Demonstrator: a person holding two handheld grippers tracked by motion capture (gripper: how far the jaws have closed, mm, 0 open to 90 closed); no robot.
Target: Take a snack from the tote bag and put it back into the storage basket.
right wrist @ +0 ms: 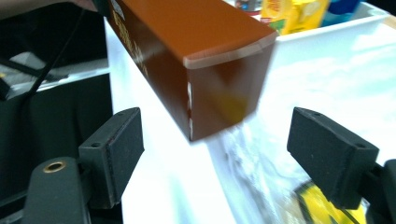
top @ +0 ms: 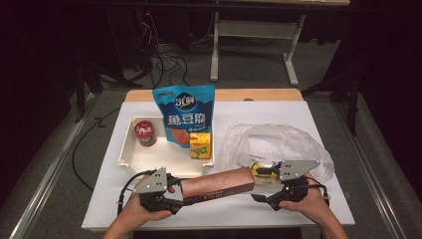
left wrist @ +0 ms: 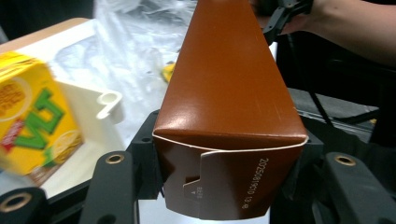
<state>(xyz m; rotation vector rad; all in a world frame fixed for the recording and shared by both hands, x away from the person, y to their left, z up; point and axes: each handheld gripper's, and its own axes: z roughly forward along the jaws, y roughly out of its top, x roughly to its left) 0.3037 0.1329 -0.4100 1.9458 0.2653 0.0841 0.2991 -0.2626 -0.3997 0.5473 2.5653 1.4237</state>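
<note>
above the white table (top: 149, 209), the left gripper (left wrist: 224, 168) clamps one end of a long brown box (top: 217, 182); the right gripper (right wrist: 215, 158) stands wide, box end free between its pads.

Long brown carton (top: 218, 182) lying level, above table front edge
</note>
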